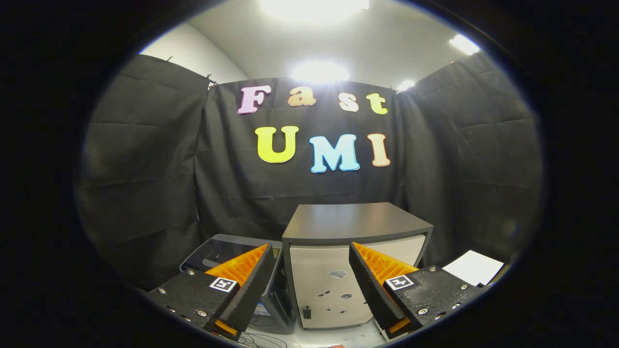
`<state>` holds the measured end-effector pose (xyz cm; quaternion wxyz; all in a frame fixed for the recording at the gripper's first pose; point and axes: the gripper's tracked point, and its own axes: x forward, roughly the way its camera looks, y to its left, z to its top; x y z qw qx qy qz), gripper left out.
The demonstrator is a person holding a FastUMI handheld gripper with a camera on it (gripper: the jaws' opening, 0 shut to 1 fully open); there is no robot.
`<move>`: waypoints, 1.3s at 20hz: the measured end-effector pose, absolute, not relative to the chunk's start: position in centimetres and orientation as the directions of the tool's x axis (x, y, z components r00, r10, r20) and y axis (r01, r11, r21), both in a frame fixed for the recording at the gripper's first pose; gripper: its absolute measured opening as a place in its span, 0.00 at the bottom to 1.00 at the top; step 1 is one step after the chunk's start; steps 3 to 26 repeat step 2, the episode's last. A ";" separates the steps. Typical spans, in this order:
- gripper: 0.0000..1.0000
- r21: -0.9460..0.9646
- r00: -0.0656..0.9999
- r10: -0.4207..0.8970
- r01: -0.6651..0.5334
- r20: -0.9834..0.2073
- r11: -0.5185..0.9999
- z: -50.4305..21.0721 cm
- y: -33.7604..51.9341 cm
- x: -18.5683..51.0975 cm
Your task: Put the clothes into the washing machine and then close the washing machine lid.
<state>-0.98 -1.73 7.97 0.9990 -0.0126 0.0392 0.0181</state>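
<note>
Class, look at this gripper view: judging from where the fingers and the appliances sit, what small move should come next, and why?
Probably tilt down and left toward the dark-lidded washing machine. The gripper is open and holds nothing; the pale cabinet stands between and beyond its fingers. No clothes can be made out here, so finding them likely comes first.

gripper (309,278) jaws wide apart, empty, framing a cabinet (355,222) beyond

I count one cabinet (355,263) ahead of my two spread fingers (382,290), one washing machine (227,253) beside it, and one white sheet (474,267).
</note>
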 end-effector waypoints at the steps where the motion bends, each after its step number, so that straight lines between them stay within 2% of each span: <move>1: 0.96 -0.027 0.997 0.036 -0.038 -0.074 0.999 8.0 -1.7 -1.1; 26: 0.96 -0.029 0.997 0.038 -0.040 -0.070 0.999 8.1 -1.7 -1.1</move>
